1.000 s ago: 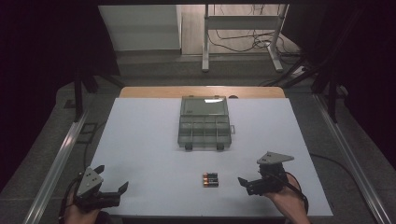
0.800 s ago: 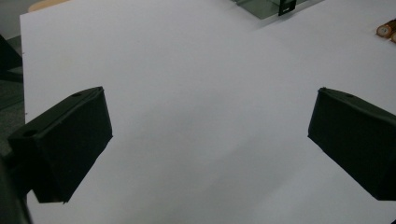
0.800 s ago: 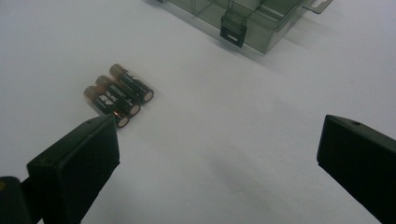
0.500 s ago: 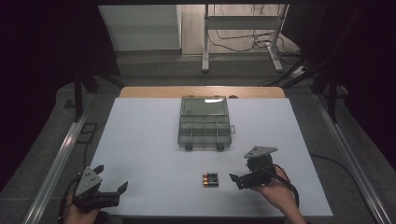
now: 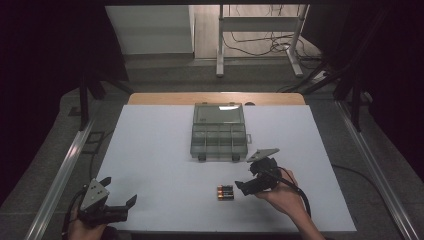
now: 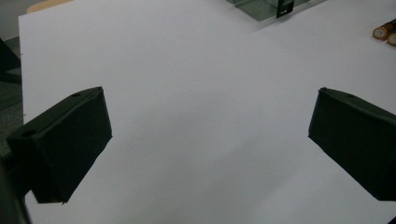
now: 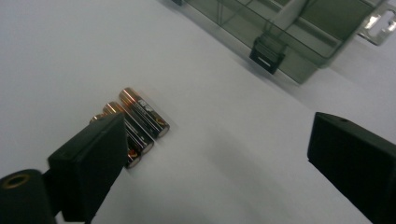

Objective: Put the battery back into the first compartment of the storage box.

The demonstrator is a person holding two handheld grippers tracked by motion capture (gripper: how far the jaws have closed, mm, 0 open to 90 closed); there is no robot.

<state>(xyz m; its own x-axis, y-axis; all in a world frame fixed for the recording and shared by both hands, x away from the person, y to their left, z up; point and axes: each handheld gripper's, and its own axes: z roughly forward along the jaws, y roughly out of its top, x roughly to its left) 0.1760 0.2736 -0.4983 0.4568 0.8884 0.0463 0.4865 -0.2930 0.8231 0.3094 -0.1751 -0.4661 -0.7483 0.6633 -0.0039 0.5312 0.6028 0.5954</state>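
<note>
At the lower left of the high view the left gripper [image 5: 117, 209] rests on the white worktop [image 5: 160, 150], jaws spread wide with nothing between them. Right of it, low of centre, three batteries [image 5: 225, 192] lie touching side by side, long axes running left to right. The right gripper [image 5: 241, 187] sits just beside their right ends, jaws released but just closing a little around nothing, below one clear compartment box [image 5: 219, 132].

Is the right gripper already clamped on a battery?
No, the right gripper stands open, its jaws apart, the batteries lying untouched beside one jaw.
</note>
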